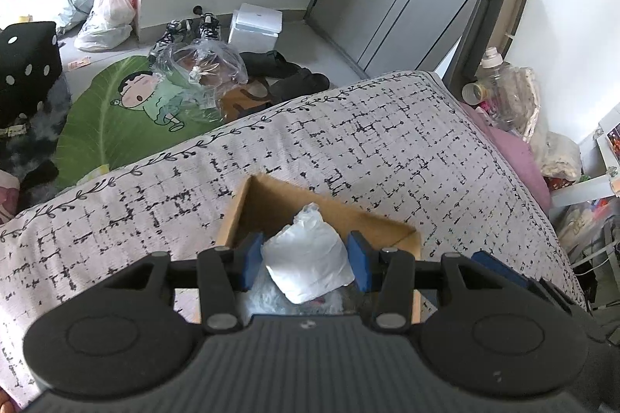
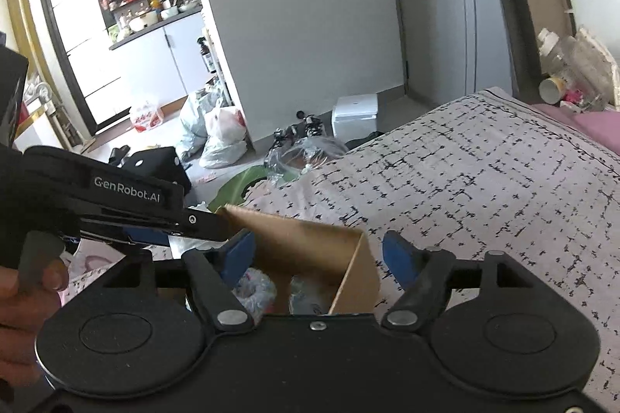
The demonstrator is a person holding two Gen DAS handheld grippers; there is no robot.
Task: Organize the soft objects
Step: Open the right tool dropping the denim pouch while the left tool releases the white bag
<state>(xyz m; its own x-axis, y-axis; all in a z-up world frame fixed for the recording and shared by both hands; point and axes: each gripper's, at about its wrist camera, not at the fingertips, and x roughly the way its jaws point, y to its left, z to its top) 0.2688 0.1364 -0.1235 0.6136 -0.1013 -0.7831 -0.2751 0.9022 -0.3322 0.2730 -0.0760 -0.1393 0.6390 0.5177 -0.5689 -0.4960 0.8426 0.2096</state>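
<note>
An open cardboard box [image 1: 271,203] sits on a bed with a grey patterned cover [image 1: 348,141]. My left gripper [image 1: 306,260] hangs over the box with a white plastic-wrapped soft bundle [image 1: 310,258] between its blue pads [image 1: 252,260]; the pads touch both sides of it. More crinkled plastic-wrapped items [image 1: 263,296] lie in the box beneath. In the right wrist view my right gripper [image 2: 317,254] is open and empty, straddling the box's right wall [image 2: 356,273]. The left gripper's body [image 2: 128,203] enters from the left, held by a hand.
The bed cover [image 2: 484,188] stretches right. On the floor beyond the bed lie a green cartoon mat [image 1: 128,110], clear plastic bags [image 1: 201,68], shoes [image 1: 209,25], a white box [image 1: 255,25] and filled bags [image 1: 108,14]. Bottles and clutter [image 1: 503,87] stand at the bed's far right.
</note>
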